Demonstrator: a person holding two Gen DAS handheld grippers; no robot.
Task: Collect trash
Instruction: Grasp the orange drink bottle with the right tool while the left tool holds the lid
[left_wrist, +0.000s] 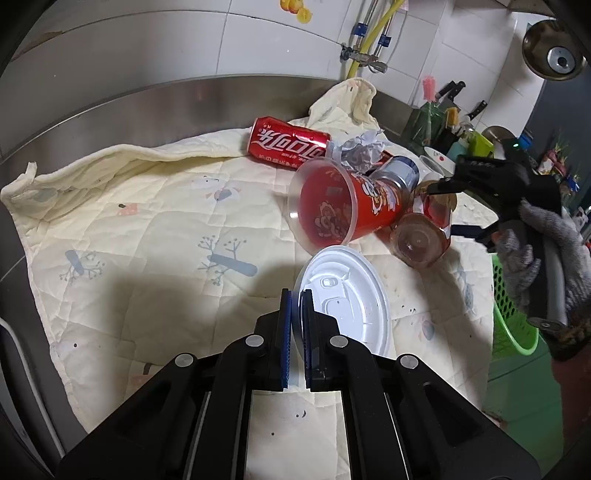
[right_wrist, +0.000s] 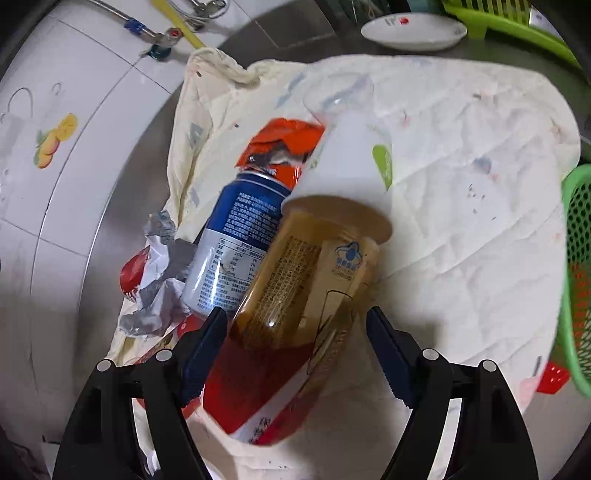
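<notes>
Your left gripper (left_wrist: 296, 295) is pinched on the rim of a white plastic lid (left_wrist: 347, 295), blue pads pressed together w/ the lid edge between them. Lid stands tilted on edge, top face w/ the drink tab toward the camera, just above the quilted cream cloth (left_wrist: 147, 229).

Your right gripper (right_wrist: 295, 332) is spread wide, jaws straddling a clear bottle (right_wrist: 306, 280) w/ brown liquid and a red label at its base end. Left pad looks to touch or nearly touch the bottle; right pad stands clear of it, so no pinch. Bottle lies on its side, long axis running away from the right wrist cam and slightly right, white upper part (right_wrist: 351, 162) pointing far, base toward the jaws. In the left wrist view the same bottle (left_wrist: 421, 236) shows its round base toward the cam, right gripper (left_wrist: 448, 206) on either side, gloved hand (left_wrist: 543, 258) behind.

Rest of trash, all lying down on the cloth:
- red plastic cup (left_wrist: 332, 206), open mouth toward left cam, touching the bottle
- red Coca-Cola can (left_wrist: 288, 142), axis roughly left-right, near the steel backsplash
- blue-silver can (right_wrist: 240, 243) beside the bottle, nearly parallel
- crumpled paper (right_wrist: 162, 273) by the cans
- orange wrapper (right_wrist: 280, 147) past the blue can

Green mesh basket (right_wrist: 576, 273) sits at the cloth's right edge.
</notes>
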